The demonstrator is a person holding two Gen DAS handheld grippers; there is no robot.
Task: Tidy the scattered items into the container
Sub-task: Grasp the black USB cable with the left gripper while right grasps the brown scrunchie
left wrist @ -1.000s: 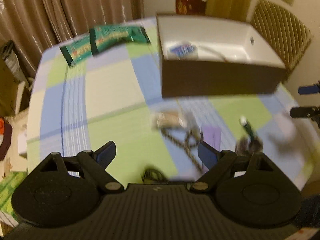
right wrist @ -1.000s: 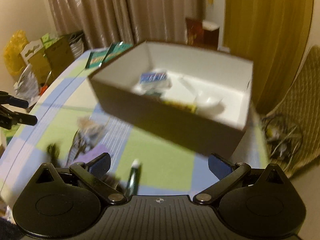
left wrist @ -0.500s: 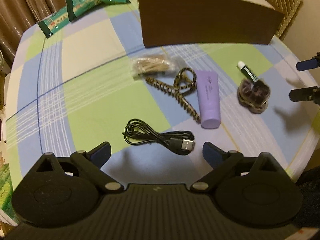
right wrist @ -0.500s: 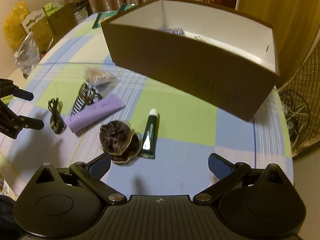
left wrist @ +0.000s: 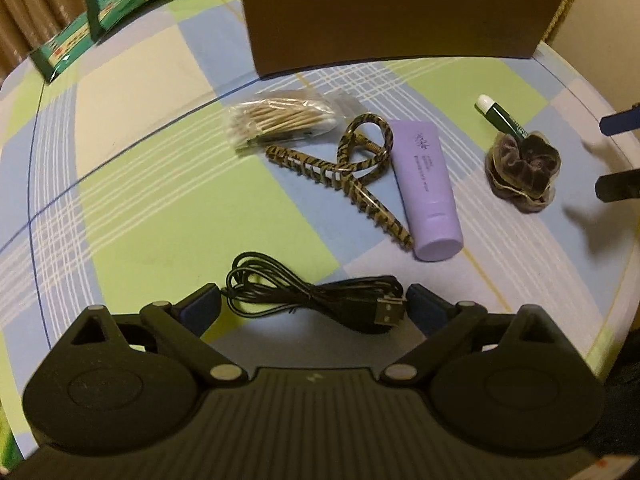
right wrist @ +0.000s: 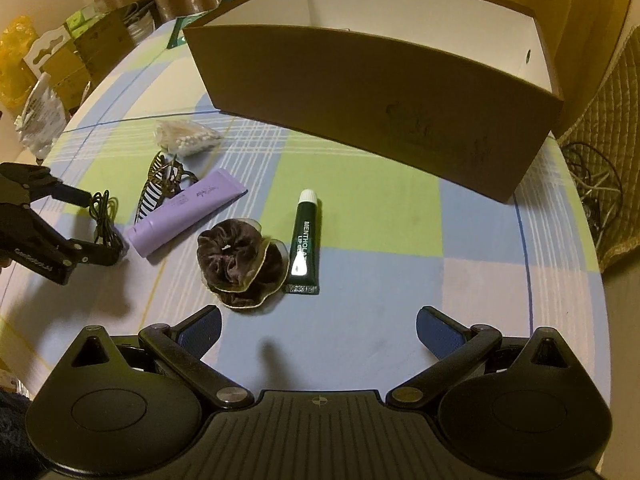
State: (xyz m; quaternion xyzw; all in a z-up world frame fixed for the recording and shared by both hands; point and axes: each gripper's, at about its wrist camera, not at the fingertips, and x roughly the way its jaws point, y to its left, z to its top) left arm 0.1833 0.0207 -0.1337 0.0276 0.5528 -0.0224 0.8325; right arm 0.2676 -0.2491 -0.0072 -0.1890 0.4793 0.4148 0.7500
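Your brown box [right wrist: 376,92] stands at the far side of the checked tablecloth [right wrist: 380,232], open side up so things can be dropped in from above. The loose items lie in front of it: a purple tube [left wrist: 428,188], a striped hair claw [left wrist: 344,168] touching it, a bag of cotton swabs [left wrist: 280,122], a brown scrunchie [right wrist: 240,264] with a green lip balm tube [right wrist: 306,240] just beside it. Your left gripper [left wrist: 314,306] stands wide, jaws on either side of the coiled black USB cable [left wrist: 316,300] without pressing it, placed for a grab. Your right gripper [right wrist: 318,326] is also spread wide and empty, near the scrunchie, probably its next pick.
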